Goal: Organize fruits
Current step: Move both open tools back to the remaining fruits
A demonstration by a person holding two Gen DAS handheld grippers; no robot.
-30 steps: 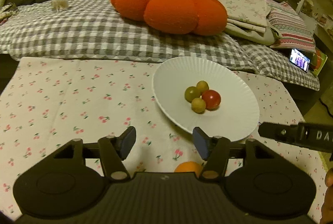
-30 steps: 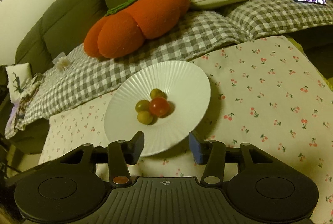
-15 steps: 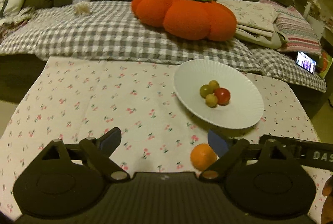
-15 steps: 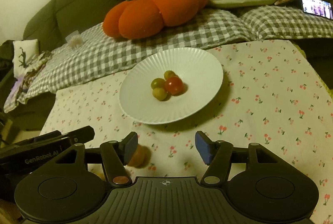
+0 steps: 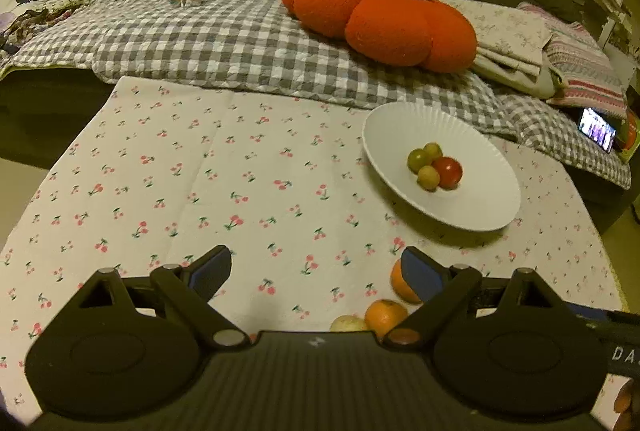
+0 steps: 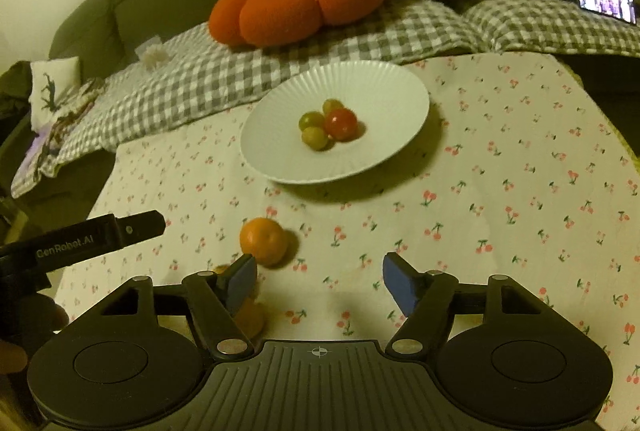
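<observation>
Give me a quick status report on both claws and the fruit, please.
Left claw open, empty; right claw open, empty. Two round oranges and one pale fruit loose on cherry-print tablecloth. Four small fruits on white ribbed plate. Path unobstructed.

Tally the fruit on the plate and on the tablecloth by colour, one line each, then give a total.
Red, on the plate: 1
Green-yellow, on the plate: 3
Orange, on the tablecloth: 2
Pale yellow, on the tablecloth, partly hidden by the left gripper: 1
Total: 7
</observation>
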